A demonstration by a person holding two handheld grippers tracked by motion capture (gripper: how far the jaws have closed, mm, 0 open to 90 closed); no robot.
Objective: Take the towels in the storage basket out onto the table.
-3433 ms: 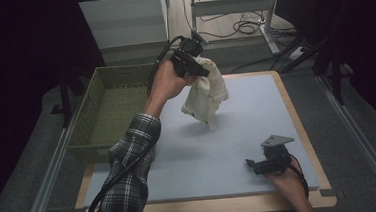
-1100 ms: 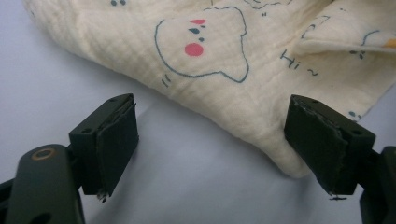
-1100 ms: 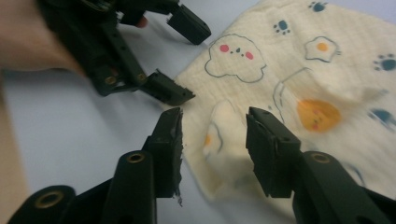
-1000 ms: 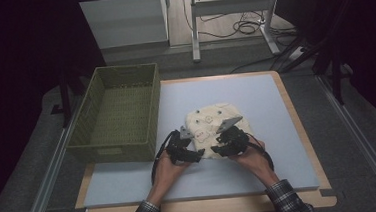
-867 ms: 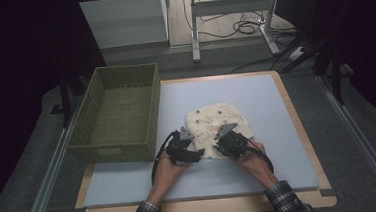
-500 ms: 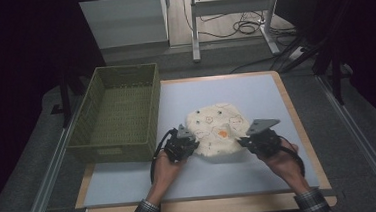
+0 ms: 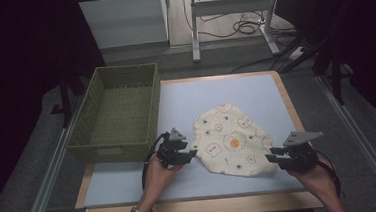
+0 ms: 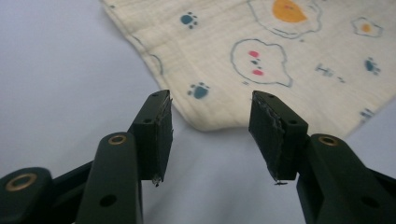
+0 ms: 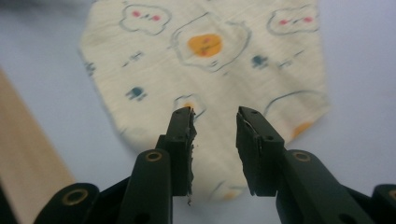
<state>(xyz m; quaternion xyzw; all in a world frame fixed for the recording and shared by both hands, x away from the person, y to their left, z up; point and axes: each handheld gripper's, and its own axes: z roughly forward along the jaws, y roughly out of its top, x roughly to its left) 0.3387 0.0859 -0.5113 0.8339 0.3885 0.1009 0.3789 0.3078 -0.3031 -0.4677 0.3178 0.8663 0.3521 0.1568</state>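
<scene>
A cream cloth [image 7: 233, 140] printed with fried eggs and paw marks lies spread flat on the blue-grey mat [image 7: 215, 91]. My left gripper [image 7: 191, 154] sits at the cloth's left edge. In the left gripper view the left gripper [image 8: 211, 98] is open, its jaws have just been opening, and the cloth's corner [image 8: 243, 56] lies just beyond them with nothing between. My right gripper [image 7: 271, 158] is at the cloth's near right edge. Seen in the right gripper view, the right gripper [image 9: 214, 114] has also just been opening and hovers open above the cloth [image 9: 205, 60], gripping nothing.
A green woven basket [image 7: 111, 151] stands at the left of the table, close to my left hand. The table's wooden edge [image 7: 198, 210] runs along the front and shows as a wooden strip [image 9: 28, 172] in the right gripper view. Cables and a metal frame lie on the floor beyond.
A second ago the cloth was bunched between both grippers. My right gripper has pulled away to the right, the cloth now lies spread flat, and both grippers have let go.
</scene>
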